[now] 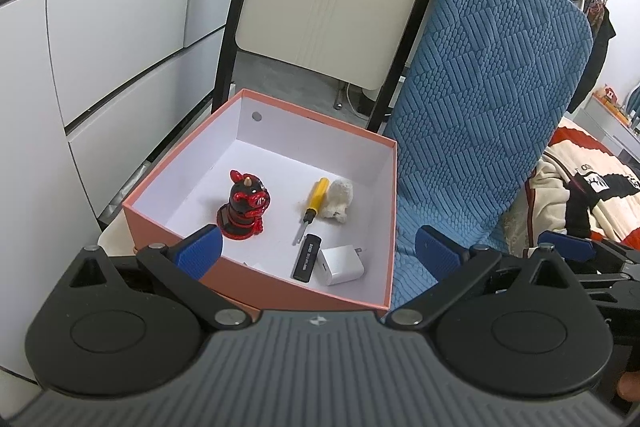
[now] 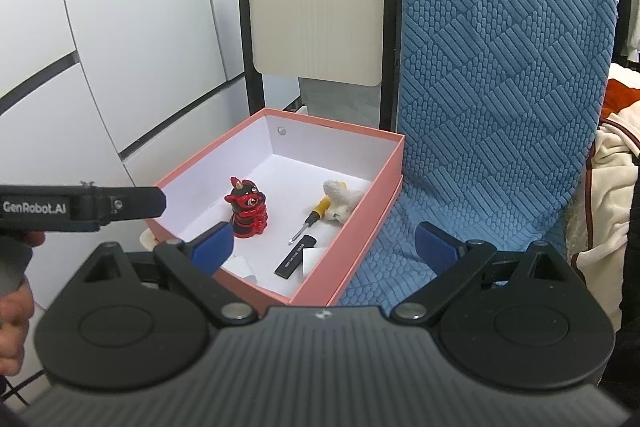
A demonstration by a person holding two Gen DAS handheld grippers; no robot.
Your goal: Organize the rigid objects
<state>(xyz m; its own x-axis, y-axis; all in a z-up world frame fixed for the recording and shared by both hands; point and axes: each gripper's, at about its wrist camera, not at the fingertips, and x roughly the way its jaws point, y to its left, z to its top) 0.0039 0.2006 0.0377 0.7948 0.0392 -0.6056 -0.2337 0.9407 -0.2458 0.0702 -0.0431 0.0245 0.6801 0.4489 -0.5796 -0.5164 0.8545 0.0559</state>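
both the left gripper (image 1: 318, 251) and right gripper (image 2: 324, 247) hang wide open and empty above the pink box (image 1: 256, 289), so i judge the next move is picking another item.

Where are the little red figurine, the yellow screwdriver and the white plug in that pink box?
red figurine (image 1: 243, 207), left wrist view, on its body.
yellow screwdriver (image 1: 318, 191), left wrist view, on its handle.
white plug (image 1: 341, 265), left wrist view, on its top face.

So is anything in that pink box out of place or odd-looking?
One thing: a soft, fluffy white lump lies against the yellow screwdriver in the pink box, odd among hard items like the red figurine, black stick and white charger. Nothing looks spilled or broken.
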